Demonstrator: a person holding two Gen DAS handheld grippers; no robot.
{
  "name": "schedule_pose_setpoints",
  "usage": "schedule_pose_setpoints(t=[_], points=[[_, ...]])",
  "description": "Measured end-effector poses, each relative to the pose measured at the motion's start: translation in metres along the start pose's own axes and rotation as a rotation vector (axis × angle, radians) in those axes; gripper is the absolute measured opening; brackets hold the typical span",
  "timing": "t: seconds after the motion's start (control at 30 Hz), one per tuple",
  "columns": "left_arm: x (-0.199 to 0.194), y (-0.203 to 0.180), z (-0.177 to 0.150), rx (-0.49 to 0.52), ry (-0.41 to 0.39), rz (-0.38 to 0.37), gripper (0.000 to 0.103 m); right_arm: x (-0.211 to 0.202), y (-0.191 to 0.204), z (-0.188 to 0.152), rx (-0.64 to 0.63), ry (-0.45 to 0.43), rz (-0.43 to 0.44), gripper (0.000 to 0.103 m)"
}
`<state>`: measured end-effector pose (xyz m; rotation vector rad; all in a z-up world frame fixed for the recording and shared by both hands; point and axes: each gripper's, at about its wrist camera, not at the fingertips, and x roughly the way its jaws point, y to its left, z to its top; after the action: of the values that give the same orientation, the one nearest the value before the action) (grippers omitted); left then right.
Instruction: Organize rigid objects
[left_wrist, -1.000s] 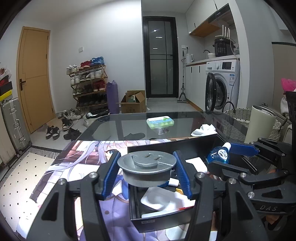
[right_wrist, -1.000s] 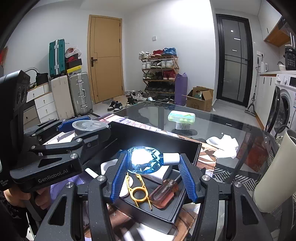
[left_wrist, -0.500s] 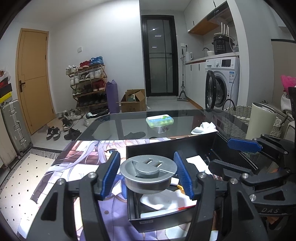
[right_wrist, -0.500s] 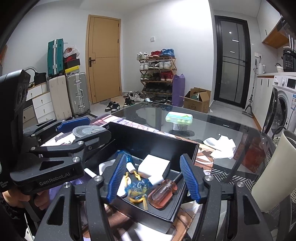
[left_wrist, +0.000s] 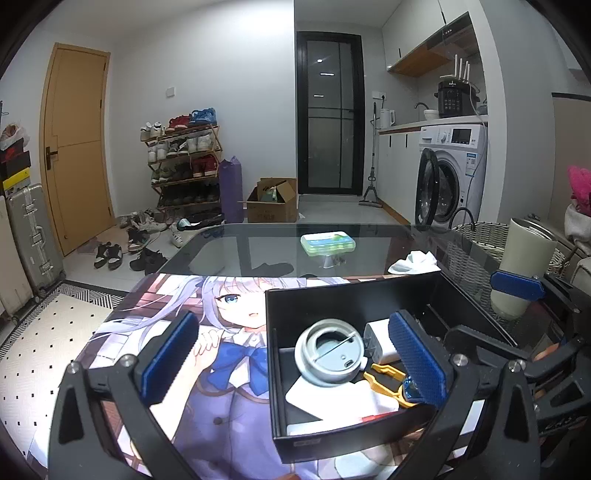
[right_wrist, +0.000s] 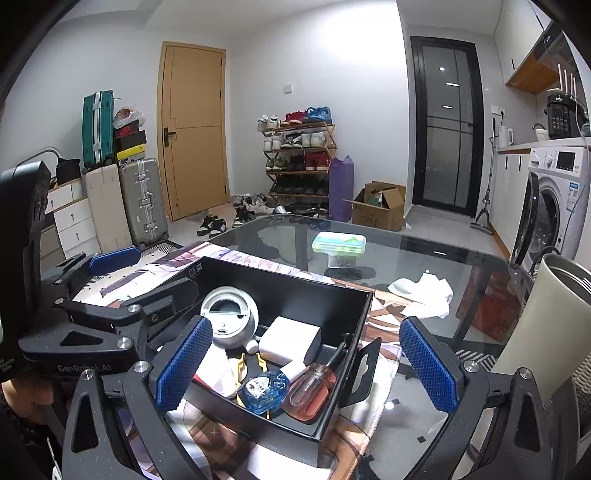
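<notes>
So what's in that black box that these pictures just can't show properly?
- Yellow tool: half hidden under the blue bottle in the right wrist view, by a jaw in the left.
- Flat white items: covered by the grey round part.
- Label on the black box: too small to read.

Left wrist view: camera sits behind the left gripper (left_wrist: 295, 354), looking forward and slightly down, close above the black box (left_wrist: 332, 306) on the table (left_wrist: 258, 243); the box lies right of centre. Right wrist view: camera sits behind the right gripper (right_wrist: 306, 365), same forward, slightly downward aim, close to the box (right_wrist: 295, 291), which lies left of centre. Each view catches the other gripper at its edge. Shared area: box interior, glass table, shoe rack (left_wrist: 184, 162), wooden door (right_wrist: 192, 125), black glass door (left_wrist: 328, 110), washing machine (right_wrist: 554, 199)
</notes>
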<state>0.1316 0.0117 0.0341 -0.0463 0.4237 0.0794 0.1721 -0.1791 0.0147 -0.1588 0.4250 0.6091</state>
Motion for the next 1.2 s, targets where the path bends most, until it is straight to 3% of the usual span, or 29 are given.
schedule_pose_setpoints(t=[0.17, 0.37, 0.5, 0.8, 1.2], points=[[0.001, -0.001, -0.002, 0.018, 0.034, 0.003, 0.103, -0.002, 0.001, 0.001, -0.015, -0.004, -0.001, 0.103], [-0.019, 0.003, -0.001, 0.034, 0.016, -0.027, 0.103, -0.019, -0.003, 0.006, 0.031, -0.004, 0.015, 0.103], [-0.032, 0.007, -0.003, 0.045, 0.034, -0.068, 0.103, -0.035, 0.005, 0.003, -0.007, 0.002, -0.005, 0.103], [-0.045, 0.016, -0.016, 0.057, 0.045, -0.023, 0.103, -0.052, 0.008, -0.019, -0.023, 0.02, 0.02, 0.103], [-0.038, 0.02, -0.025, 0.039, 0.07, -0.015, 0.103, -0.052, 0.014, -0.021, -0.054, -0.012, 0.033, 0.103]])
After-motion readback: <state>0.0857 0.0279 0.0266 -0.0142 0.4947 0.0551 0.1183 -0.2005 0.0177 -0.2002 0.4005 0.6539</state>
